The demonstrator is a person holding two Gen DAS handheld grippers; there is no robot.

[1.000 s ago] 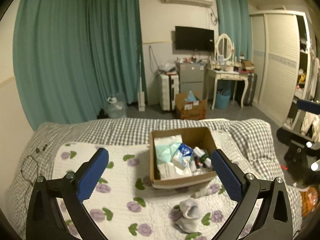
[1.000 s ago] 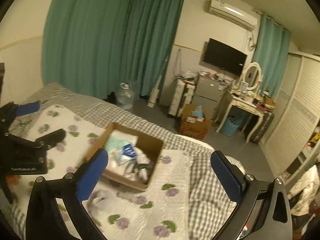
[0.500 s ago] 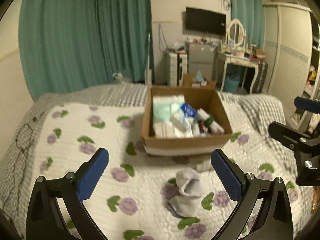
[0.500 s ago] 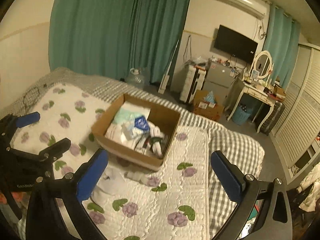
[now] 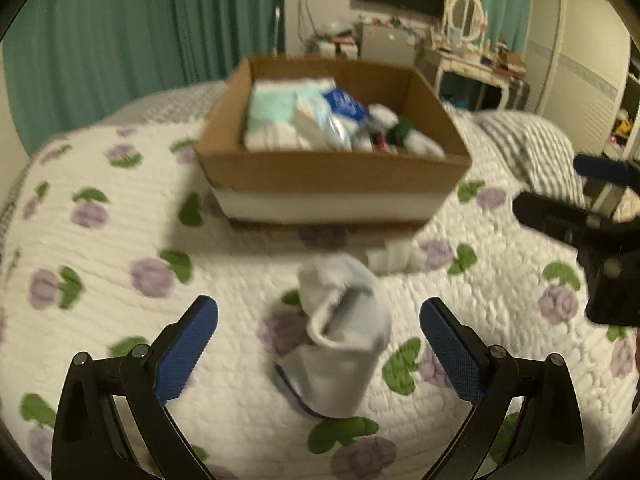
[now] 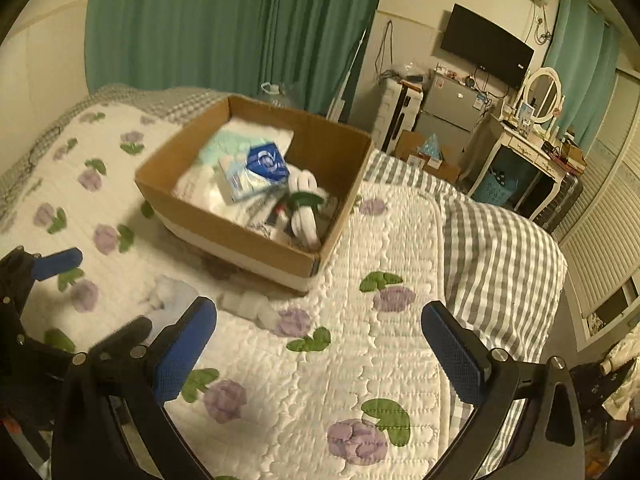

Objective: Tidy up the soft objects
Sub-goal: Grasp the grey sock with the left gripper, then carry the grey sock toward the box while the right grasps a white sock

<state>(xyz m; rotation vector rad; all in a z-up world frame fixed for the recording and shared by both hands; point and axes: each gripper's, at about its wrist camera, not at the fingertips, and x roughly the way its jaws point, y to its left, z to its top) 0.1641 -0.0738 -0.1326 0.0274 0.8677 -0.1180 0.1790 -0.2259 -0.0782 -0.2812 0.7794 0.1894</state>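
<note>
A pale grey sock (image 5: 342, 336) lies crumpled on the floral quilt (image 5: 120, 240), just ahead of my open, empty left gripper (image 5: 319, 344), between its fingers' line. A small white rolled sock (image 5: 394, 258) lies by the cardboard box (image 5: 332, 178), which holds folded cloths, tissue packs and socks. In the right wrist view the box (image 6: 224, 232) is ahead left, the white rolled sock (image 6: 250, 306) before it and the grey sock (image 6: 166, 292) farther left. My right gripper (image 6: 319, 350) is open and empty above the quilt.
The bed's grey checked cover (image 6: 500, 248) falls off at the right edge. Beyond are green curtains (image 6: 224, 28), a fridge (image 6: 452, 108), a white dressing table (image 6: 528, 148) and a wardrobe (image 5: 580, 80). The right gripper shows at the left wrist view's right edge (image 5: 592, 236).
Both grippers have moved down and forward toward the bed. The grey sock and box now look larger and closer. Both stay open and empty.
</note>
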